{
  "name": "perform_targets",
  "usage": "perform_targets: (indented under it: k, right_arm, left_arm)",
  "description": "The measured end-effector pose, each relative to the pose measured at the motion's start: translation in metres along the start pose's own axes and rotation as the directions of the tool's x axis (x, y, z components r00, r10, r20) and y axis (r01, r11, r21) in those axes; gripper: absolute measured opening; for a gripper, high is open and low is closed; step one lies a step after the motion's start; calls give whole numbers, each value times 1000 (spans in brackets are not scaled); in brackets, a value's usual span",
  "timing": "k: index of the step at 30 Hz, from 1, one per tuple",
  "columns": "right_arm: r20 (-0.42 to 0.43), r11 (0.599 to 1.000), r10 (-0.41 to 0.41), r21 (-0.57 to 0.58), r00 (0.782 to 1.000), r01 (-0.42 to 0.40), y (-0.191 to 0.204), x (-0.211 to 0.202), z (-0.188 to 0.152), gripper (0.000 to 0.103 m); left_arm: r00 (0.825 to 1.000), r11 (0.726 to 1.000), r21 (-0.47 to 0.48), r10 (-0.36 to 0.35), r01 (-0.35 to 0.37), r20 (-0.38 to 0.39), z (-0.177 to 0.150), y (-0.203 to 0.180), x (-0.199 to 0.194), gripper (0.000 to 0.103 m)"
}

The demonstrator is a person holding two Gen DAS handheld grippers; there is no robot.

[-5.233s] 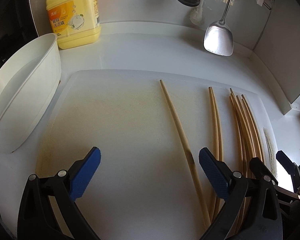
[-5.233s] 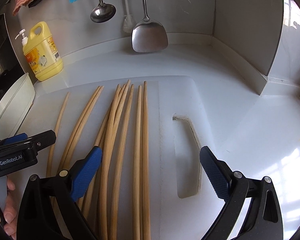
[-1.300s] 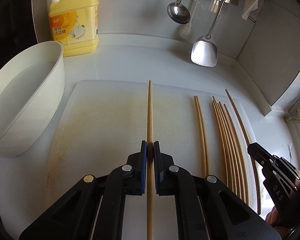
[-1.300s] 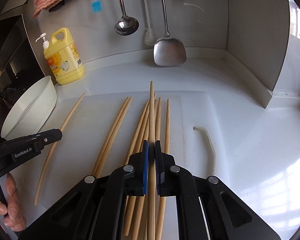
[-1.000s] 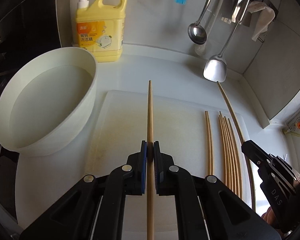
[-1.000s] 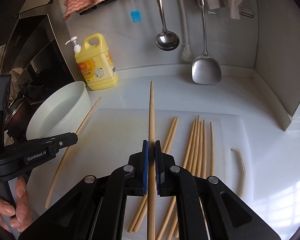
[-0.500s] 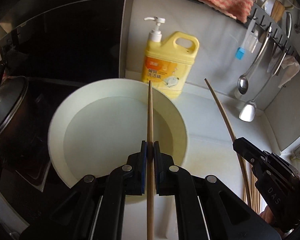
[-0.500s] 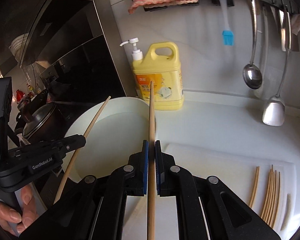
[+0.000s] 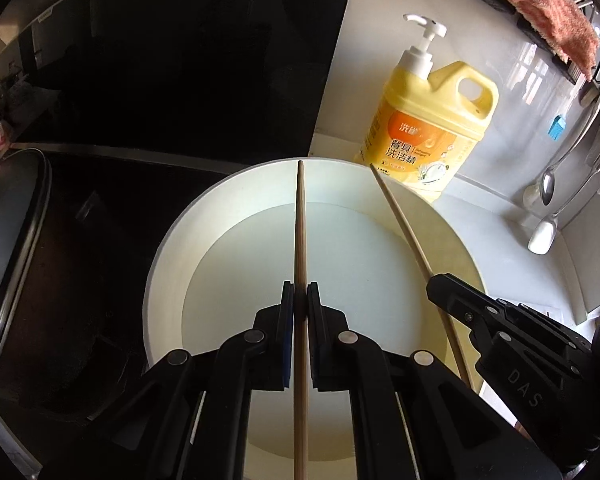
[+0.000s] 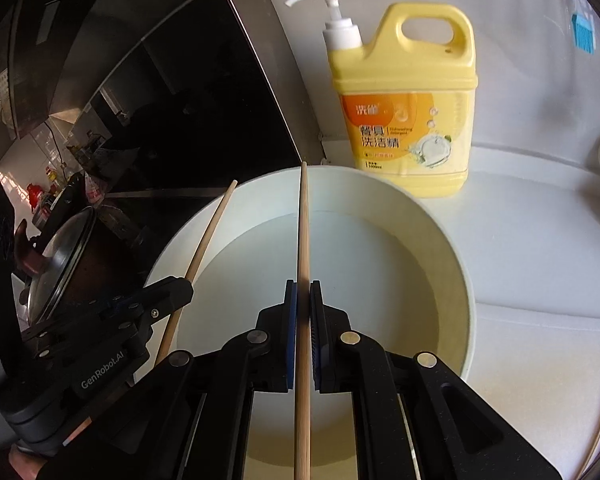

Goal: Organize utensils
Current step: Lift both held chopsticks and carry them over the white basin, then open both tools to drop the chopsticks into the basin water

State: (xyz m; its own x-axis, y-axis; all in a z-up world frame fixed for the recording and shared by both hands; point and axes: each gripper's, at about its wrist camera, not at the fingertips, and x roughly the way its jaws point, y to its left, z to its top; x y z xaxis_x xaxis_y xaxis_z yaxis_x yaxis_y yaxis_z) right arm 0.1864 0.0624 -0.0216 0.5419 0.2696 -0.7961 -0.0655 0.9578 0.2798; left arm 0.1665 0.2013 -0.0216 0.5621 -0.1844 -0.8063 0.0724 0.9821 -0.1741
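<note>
Chopsticks held over the round white plastic basin (image 9: 168, 264)

Left gripper (image 9: 300, 312) is clamped tight on one long bamboo chopstick (image 9: 301, 240); right gripper (image 10: 303, 304) pinches a second bamboo chopstick (image 10: 303, 232) likewise. Both sticks point across the basin toward the yellow pump-top detergent jug (image 10: 404, 120) behind it

bowl mouth: white bowl (image 10: 456, 264) wide open, both chopsticks hang over it
far side: detergent bottle (image 10: 404, 96) just past the rim, kinda blocks it
left: pot lid (image 10: 60, 264) and dark stove panel (image 9: 172, 60) crowd in close
right: bare white counter (image 10: 540, 216)
</note>
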Motion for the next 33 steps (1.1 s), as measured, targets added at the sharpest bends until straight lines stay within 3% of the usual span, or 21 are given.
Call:
perform_targets:
  k: [8,12,24,27,29,33]
  right_arm:
    - [-99,997,-36,57,994,41,-4,36,-2,6]
    - [-141,996,-49,69,989,60,-6,47,-3,6]
    - [-173,993,-91,60,981,103,-5,60,-1,6]
    - [-158,992,-106,51,982,115,-6,56,-1,15]
    - [-147,992,-106,48,983,115,-7,51,-1,18]
    - [-127,993,-107,45,986,113,-10,43,-3,19]
  left_arm:
    - [997,999,1,-38,38,-70,-2,7,32,7]
    - [994,1000,8,-19,20,-112,-3,7,47,7]
    - [983,1000,-11,9,-11,-185,-3,13,65,9]
    - [985,999,-18,29,-33,-171,-3,18,60,29]
    - [988,998,-24,52,-56,-144,-3,21,52,56]
    - [990,997,-34,72,-76,-124,-4,29,41,59]
